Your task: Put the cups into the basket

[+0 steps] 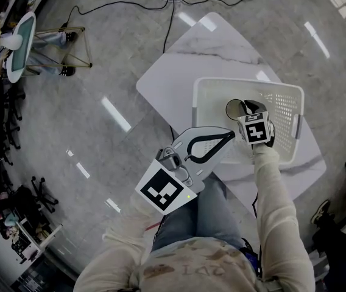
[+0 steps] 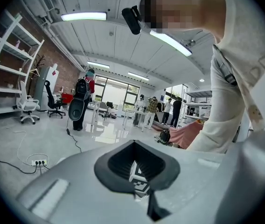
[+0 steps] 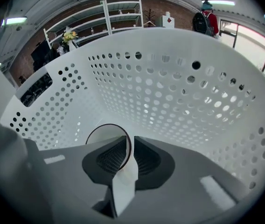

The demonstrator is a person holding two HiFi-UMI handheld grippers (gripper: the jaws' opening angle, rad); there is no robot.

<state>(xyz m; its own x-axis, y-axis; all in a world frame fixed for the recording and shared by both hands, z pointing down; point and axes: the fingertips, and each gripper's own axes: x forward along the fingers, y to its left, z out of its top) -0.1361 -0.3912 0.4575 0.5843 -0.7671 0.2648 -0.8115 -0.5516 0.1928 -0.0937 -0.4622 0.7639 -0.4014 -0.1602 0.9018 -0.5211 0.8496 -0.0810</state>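
The basket (image 1: pixel 285 96) sits on the table (image 1: pixel 203 53), toward its right. Inside it, at its left side, is the cup (image 1: pixel 234 109), between the right gripper's (image 1: pixel 242 110) jaws.

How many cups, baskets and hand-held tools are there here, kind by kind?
Baskets: 1, a white perforated basket.
Cups: 1, a cup held inside it by the right tool.
Tools: 2, the right tool and the left tool.
Total: 4.
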